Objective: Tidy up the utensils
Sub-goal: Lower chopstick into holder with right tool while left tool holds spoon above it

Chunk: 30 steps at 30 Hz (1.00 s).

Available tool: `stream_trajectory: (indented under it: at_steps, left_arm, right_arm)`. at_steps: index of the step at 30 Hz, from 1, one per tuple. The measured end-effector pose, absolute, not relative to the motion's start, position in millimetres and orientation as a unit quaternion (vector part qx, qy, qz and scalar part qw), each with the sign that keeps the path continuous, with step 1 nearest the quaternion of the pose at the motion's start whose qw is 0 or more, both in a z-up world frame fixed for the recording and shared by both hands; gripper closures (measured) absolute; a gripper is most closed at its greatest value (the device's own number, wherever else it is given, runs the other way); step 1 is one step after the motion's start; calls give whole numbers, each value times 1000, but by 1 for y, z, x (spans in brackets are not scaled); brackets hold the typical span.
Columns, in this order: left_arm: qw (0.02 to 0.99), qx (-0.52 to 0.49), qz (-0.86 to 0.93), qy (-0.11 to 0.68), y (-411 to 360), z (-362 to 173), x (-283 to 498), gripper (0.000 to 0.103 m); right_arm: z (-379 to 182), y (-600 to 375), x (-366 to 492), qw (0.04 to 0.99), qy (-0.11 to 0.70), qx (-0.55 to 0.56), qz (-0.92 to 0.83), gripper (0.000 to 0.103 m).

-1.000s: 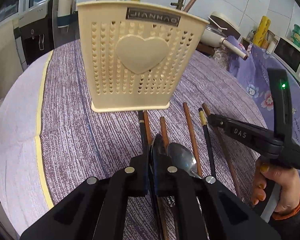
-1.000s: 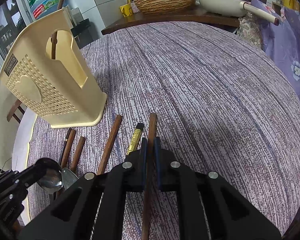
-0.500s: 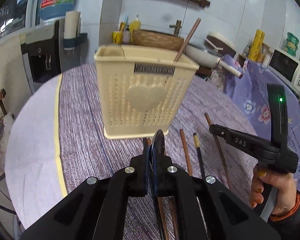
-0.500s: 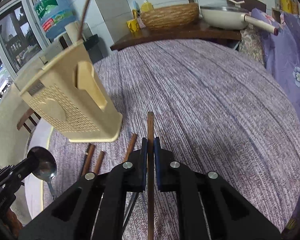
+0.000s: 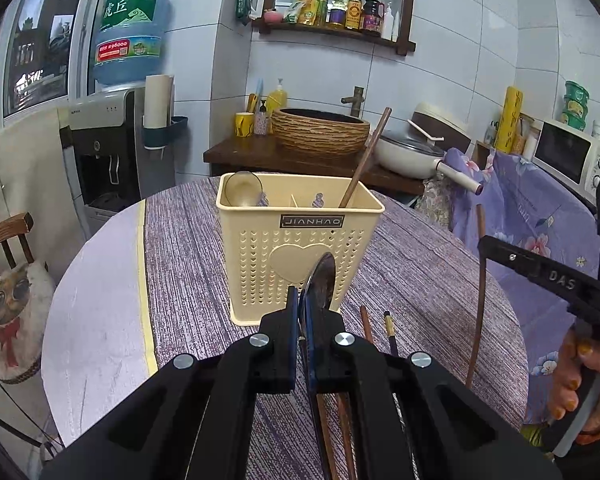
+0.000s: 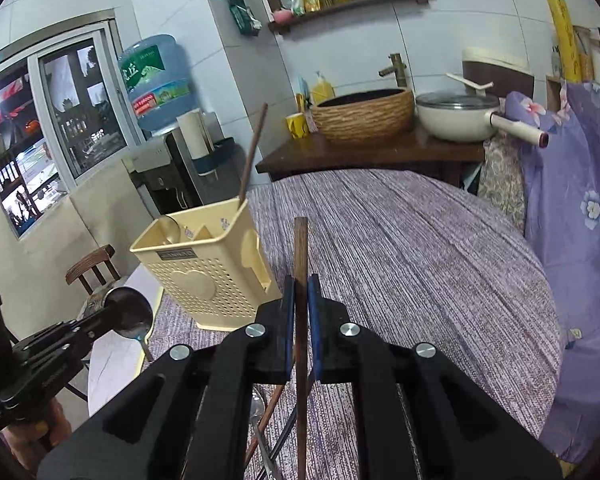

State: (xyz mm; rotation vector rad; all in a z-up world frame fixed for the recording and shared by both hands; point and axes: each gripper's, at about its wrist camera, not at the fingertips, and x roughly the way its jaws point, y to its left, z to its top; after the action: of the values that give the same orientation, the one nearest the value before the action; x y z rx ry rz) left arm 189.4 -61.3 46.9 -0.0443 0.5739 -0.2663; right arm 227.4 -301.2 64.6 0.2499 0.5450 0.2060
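A cream perforated utensil holder [image 5: 300, 240] [image 6: 208, 272] stands on the table; a spoon [image 5: 242, 190] and a brown chopstick [image 5: 366, 158] stand inside it. My left gripper [image 5: 302, 300] is shut on a metal spoon [image 5: 320, 280], held above the table in front of the holder; it also shows in the right wrist view [image 6: 130, 314]. My right gripper [image 6: 300, 292] is shut on a brown chopstick [image 6: 301, 248], lifted off the table right of the holder; it also shows in the left wrist view [image 5: 480, 300]. Several chopsticks [image 5: 388, 326] lie on the table below.
The round table has a purple striped cloth [image 6: 420, 248]. A wooden chair [image 5: 8, 240] stands at the left. Behind the table are a water dispenser [image 5: 116, 148], a wicker basin [image 5: 320, 130], a white pan [image 5: 412, 152] and a floral cloth [image 6: 580, 200].
Both grippers have risen higher above the table with their utensils. The holder now appears lower and farther, its open top in view.
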Motion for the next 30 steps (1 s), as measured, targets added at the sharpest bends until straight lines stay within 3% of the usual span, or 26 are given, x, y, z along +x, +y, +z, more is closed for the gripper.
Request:
stream_trajectory:
  at_steps: [19, 30]
  left_arm:
    - [954, -43, -147, 256, -45, 83, 192, 99]
    - [976, -28, -109, 185, -31, 157, 220, 99]
  right_arm:
    - [132, -286, 208, 961, 214, 95, 148, 95]
    - [211, -250, 231, 971, 138, 72, 183, 95]
